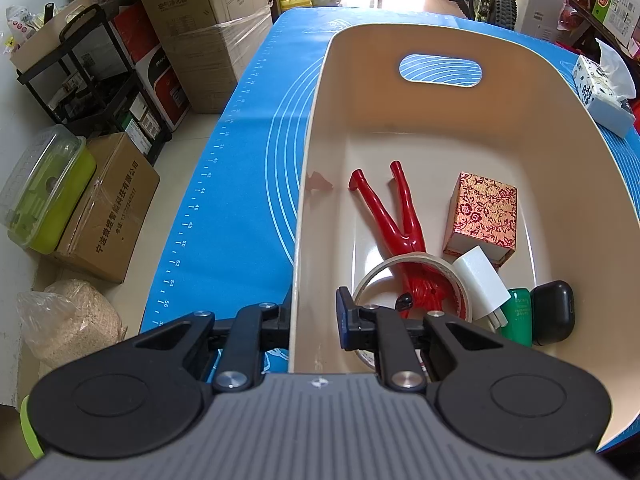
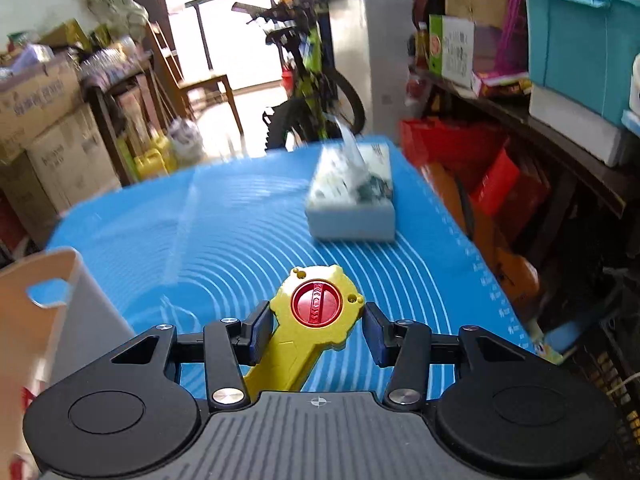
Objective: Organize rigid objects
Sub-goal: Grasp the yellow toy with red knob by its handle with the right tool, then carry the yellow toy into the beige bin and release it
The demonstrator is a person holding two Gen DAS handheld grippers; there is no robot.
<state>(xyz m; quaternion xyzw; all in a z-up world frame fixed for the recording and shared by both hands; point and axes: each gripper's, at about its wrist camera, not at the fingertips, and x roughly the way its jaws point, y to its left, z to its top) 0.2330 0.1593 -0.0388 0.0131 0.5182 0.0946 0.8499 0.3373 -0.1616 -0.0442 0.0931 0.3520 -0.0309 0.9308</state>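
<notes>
A cream bin (image 1: 320,128) stands on the blue mat (image 1: 240,168). Inside lie a red clip (image 1: 396,224), a red-and-gold patterned box (image 1: 482,216), a tape roll (image 1: 380,276), a white charger (image 1: 482,280), a green tube (image 1: 518,316) and a black earbud case (image 1: 554,312). My left gripper (image 1: 314,312) straddles the bin's left wall, one finger outside and one inside, shut on it. My right gripper (image 2: 316,328) holds a yellow toy with a red round button (image 2: 316,304) between its fingers, above the mat (image 2: 224,232). The bin's corner (image 2: 44,280) shows at the left.
A tissue box (image 2: 352,200) sits on the mat's far right; it also shows in the left wrist view (image 1: 600,92). Cardboard boxes (image 1: 108,208), a black shelf rack (image 1: 92,80) and a green-lidded container (image 1: 44,188) stand left of the table. A bicycle (image 2: 312,92) stands beyond.
</notes>
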